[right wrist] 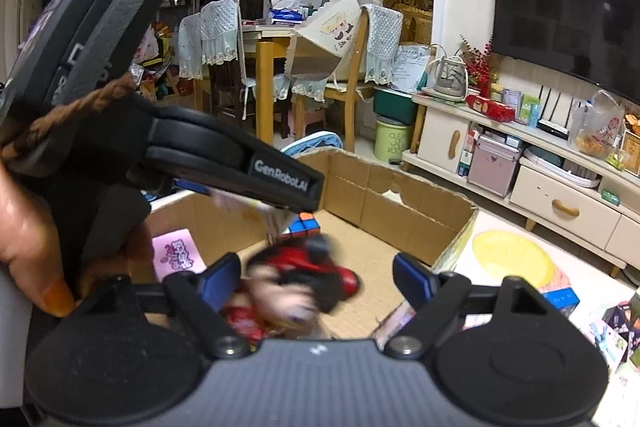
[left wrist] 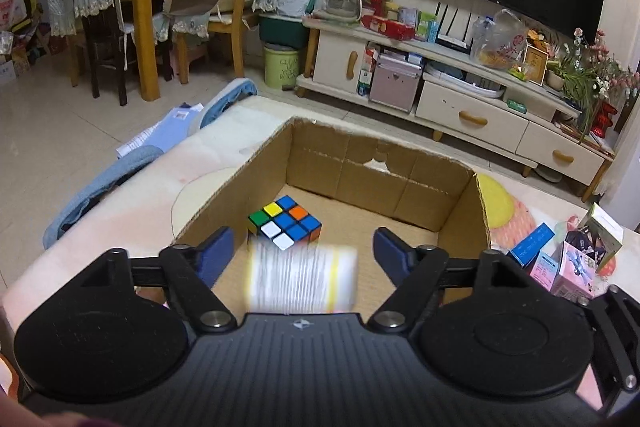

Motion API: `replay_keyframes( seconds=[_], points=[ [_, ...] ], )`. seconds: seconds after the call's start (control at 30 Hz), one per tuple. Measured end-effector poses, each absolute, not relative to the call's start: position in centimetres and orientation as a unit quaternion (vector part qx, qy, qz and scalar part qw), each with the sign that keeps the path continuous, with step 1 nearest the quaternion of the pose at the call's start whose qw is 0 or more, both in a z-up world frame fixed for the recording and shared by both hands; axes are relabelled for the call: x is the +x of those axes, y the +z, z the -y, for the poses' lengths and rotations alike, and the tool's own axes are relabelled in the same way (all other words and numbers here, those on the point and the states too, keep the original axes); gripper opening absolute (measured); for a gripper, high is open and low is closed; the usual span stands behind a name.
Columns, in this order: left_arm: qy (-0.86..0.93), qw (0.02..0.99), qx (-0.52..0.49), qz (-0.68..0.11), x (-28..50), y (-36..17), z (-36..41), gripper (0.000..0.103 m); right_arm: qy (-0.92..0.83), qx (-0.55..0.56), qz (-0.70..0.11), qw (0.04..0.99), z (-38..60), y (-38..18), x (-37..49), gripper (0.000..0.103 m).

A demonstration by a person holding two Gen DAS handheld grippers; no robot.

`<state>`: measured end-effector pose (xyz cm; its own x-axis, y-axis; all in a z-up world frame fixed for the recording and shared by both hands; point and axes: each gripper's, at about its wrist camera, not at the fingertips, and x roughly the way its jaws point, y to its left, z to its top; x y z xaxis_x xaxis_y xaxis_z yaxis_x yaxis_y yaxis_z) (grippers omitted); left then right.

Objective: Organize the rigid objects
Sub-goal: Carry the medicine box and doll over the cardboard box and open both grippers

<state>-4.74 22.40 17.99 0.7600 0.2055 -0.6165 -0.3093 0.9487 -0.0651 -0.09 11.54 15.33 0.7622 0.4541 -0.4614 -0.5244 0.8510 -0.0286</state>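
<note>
Here your left tongs (left wrist: 304,247) stood released over the cardboard box (left wrist: 456,211), a blurred white-and-yellow container (left wrist: 302,277) loose between them, the puzzle cube (left wrist: 285,222) on the box floor beyond. Your right tongs (right wrist: 316,277) gaped too, a blurred red doll (right wrist: 304,283) between them, untouched.

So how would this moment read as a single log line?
left gripper: open, blurred white yellow-edged box between jaws | right gripper: open, blurred red-and-black doll | multicoloured puzzle cube in brown cardboard box
</note>
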Motion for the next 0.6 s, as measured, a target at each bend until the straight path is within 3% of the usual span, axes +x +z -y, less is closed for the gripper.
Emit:
replay_keyframes(
  seconds=[0.23,0.6],
  points=[
    [0.14,0.936,-0.094,-0.309,-4.9,18.4,-22.6,0.103,0.234,-0.053,-0.212,0.947,-9.5,15.5,-1.9,0.098],
    [0.11,0.94,-0.089,-0.31,-4.8,18.3,-21.3,0.103,0.194,-0.016,-0.201,0.96,-6.0,15.5,-3.9,0.102]
  ],
)
